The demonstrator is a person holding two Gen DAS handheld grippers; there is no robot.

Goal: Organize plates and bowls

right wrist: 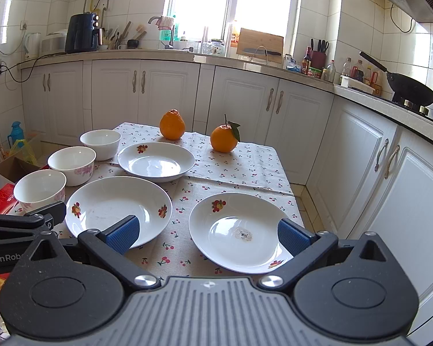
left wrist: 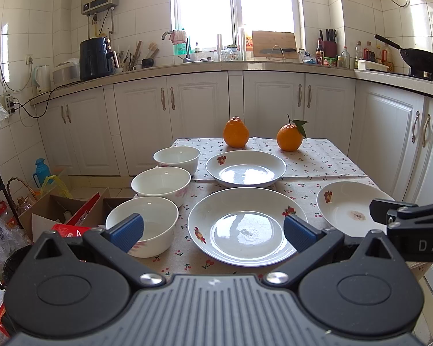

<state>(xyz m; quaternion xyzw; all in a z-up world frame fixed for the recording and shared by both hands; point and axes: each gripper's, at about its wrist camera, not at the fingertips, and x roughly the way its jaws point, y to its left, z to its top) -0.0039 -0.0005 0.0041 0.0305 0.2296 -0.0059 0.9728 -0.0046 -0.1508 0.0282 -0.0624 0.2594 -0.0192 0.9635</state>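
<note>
The left tool (left wrist: 213, 232) is wide open and holds nothing, and the right tool (right wrist: 207, 235) is wide open and holds nothing too. Both hang over the near edge of the desk (left wrist: 326, 158), which has a cloth with little cherries on it. Three bowls (left wrist: 161, 183) sit in a row on the left side, close to the edge. Three plates are spread out: the near plate (left wrist: 241, 226) is in front of the left tool, the far plate (left wrist: 245, 167) is behind it, and the right plate (right wrist: 239, 232) is in front of the right tool. Two oranges (left wrist: 236, 132) stand at the back. The plates look smooth and shiny, so I think one could slip out of the pads if it is pinched only by the thin rim. The nearest bowl (left wrist: 143, 225) is right by the desk edge (a box sits on the floor below), so a bump could push it off. Setting a plate down hard on another one might chip it. The cloth could also bunch up if a plate is dragged.
</note>
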